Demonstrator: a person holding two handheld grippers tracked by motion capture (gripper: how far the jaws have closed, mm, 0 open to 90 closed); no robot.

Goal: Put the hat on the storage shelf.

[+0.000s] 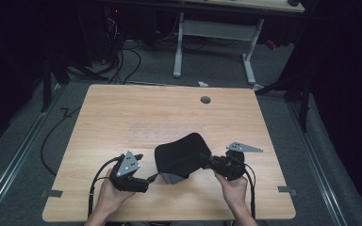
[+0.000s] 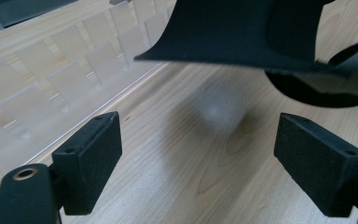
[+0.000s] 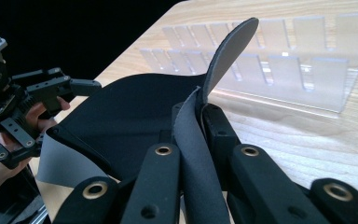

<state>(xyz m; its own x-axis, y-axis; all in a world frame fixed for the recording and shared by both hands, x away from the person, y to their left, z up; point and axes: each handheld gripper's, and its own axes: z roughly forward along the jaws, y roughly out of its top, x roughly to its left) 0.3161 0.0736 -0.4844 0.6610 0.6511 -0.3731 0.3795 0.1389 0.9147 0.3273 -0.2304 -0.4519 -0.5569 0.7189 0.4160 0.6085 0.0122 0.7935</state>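
A thin black pad (image 1: 179, 154) with a grey underside is lifted off the wooden table (image 1: 122, 108) and bends in the air. My right gripper (image 1: 205, 159) is shut on its right edge; in the right gripper view the sheet (image 3: 121, 116) stands pinched between the jaws of this gripper (image 3: 199, 119). My left gripper (image 1: 152, 179) sits by the pad's lower left corner. Its own view shows this gripper (image 2: 205, 158) open, jaws wide apart over bare wood, with the pad (image 2: 242, 32) hanging just ahead and above. The left gripper (image 3: 51, 91) also appears at the left of the right gripper view.
A clear plastic slotted rack (image 1: 165, 134) lies on the table just beyond the pad, also seen as the rack (image 2: 74, 60) and the rack (image 3: 284, 60). A round cable hole (image 1: 205, 100) is near the far edge. Desk legs and cables stand on the floor behind.
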